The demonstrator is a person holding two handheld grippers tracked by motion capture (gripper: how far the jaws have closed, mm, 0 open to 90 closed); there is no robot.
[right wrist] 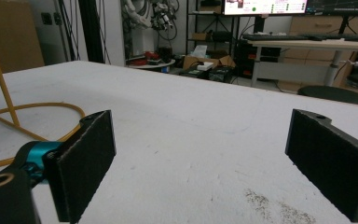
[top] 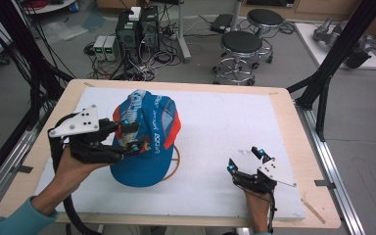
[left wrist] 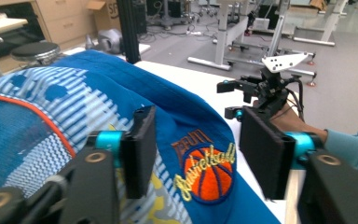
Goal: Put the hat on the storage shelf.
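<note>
Cap (top: 147, 142) sits hung on the yellow stand (top: 175, 164); left gripper (top: 129, 137), at its nine o'clock, has jaws apart and unclamped, so withdrawal appears next, while right gripper (top: 245, 159) rests open.

We read yellow script "Basketball" across orange ball badge (left wrist: 209, 175) on blue cap (left wrist: 121, 98); small orange lettering above badge too blurred for us to make out

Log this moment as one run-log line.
left tongs: open, astride blue basketball cap | cap: on yellow wire stand | right tongs: open, empty, on white board
</note>
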